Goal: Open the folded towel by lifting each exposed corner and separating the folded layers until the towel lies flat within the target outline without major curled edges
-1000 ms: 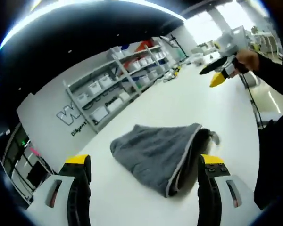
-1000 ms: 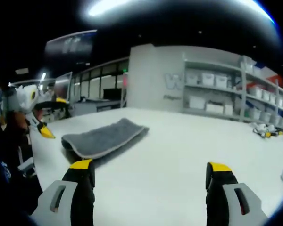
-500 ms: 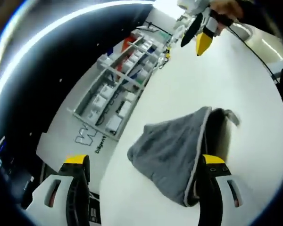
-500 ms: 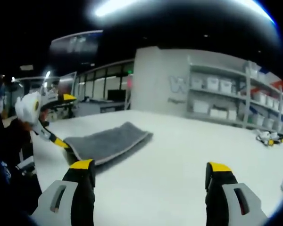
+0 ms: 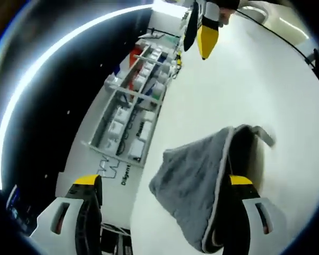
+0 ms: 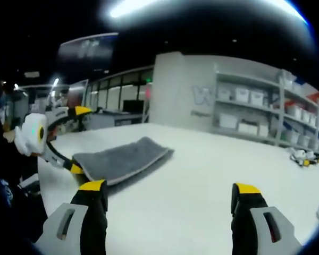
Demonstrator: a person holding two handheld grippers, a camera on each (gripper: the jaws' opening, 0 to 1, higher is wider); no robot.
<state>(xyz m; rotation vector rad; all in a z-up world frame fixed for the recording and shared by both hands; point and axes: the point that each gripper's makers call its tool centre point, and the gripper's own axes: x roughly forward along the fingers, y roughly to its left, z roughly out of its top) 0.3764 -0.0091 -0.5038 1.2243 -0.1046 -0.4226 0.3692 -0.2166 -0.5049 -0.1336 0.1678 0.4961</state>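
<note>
A folded grey towel (image 5: 194,180) with a pale hemmed edge lies on the white table (image 5: 244,90). My left gripper (image 5: 163,180) is open close over the towel's end, and its right jaw sits against the folded edge. In the right gripper view the towel (image 6: 122,158) lies at centre left. The left gripper (image 6: 78,139) stands at its near end, one yellow tip above it and the other touching its corner. My right gripper (image 6: 168,187) is open over bare table, well away from the towel. It appears in the left gripper view as a yellow-tipped right gripper (image 5: 204,32) at the top.
Shelving with white bins (image 6: 255,106) runs along the far wall beside the table, and the same shelving (image 5: 138,106) shows in the left gripper view. Small yellow and black items (image 6: 300,154) lie at the table's far right. A person's dark sleeve (image 6: 5,191) is at the left edge.
My left gripper has moved down and closer to the towel's end, rolling its view; one tip now touches the towel's corner. The right gripper has hardly moved.
</note>
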